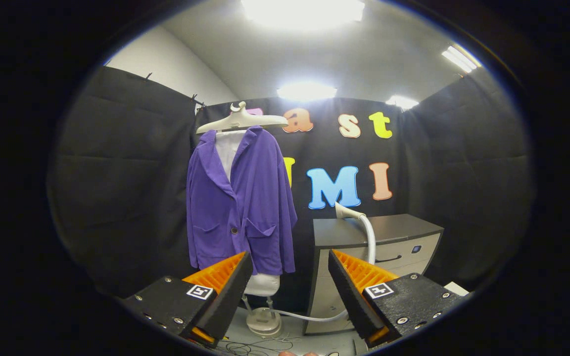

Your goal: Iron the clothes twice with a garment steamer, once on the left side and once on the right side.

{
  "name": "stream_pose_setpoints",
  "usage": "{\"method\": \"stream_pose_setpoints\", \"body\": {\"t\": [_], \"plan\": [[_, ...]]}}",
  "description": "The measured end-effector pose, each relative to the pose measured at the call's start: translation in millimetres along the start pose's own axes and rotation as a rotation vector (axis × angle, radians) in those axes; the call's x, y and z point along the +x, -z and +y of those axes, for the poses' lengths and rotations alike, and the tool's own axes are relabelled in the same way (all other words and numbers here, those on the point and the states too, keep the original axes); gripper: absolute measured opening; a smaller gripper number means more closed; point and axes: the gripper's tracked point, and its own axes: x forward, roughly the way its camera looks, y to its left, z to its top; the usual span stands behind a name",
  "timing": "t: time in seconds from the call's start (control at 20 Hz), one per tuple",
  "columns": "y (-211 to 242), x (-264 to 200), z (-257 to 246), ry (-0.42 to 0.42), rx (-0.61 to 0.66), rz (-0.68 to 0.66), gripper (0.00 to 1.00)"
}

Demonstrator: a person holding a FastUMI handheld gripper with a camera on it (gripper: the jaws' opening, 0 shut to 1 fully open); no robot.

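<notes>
The tool [290, 277] stands wide, its two fingers [225, 291] spread well apart with nothing between them, and it touches nothing. Beyond the left finger a purple jacket [240, 207] hangs on a pale hanger [243, 121], which sits at the top of a stand in front of the dark cloth wall at the far side of the booth. The jacket hangs open at the collar, showing a white lining or form behind it, and it has two front pockets and a dark button near the middle. Below its hem a white rounded piece [262, 284] shows, and under that a thin pole runs down to a pale round base [263, 321] on the floor. To the right of the jacket, beyond the gap between the fingers, stands a grey cabinet [389, 237] with a dark top and drawers. The steamer head [347, 211] rests at the near left part of the cabinet's top, its nozzle pointing left toward the jacket. A white hose [370, 240] runs from the head down the front of the cabinet, passes behind the right finger, and curves along the floor to the base of the stand. Some thin dark cables [250, 346] lie loose on the floor just near the tool. Bright ceiling lamps [305, 91] shine above the cloth wall.
</notes>
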Motion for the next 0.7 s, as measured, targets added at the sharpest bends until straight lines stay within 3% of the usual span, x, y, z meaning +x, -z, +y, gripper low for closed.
{"method": "stream_pose_setpoints", "body": {"t": [0.2,0.7], "plan": [[1.1,6.1,-7.1,-0.046,0.002,0.001,0.95],[10.6,67.8,-77.4,0.015,0.057,0.093,0.95]]}}
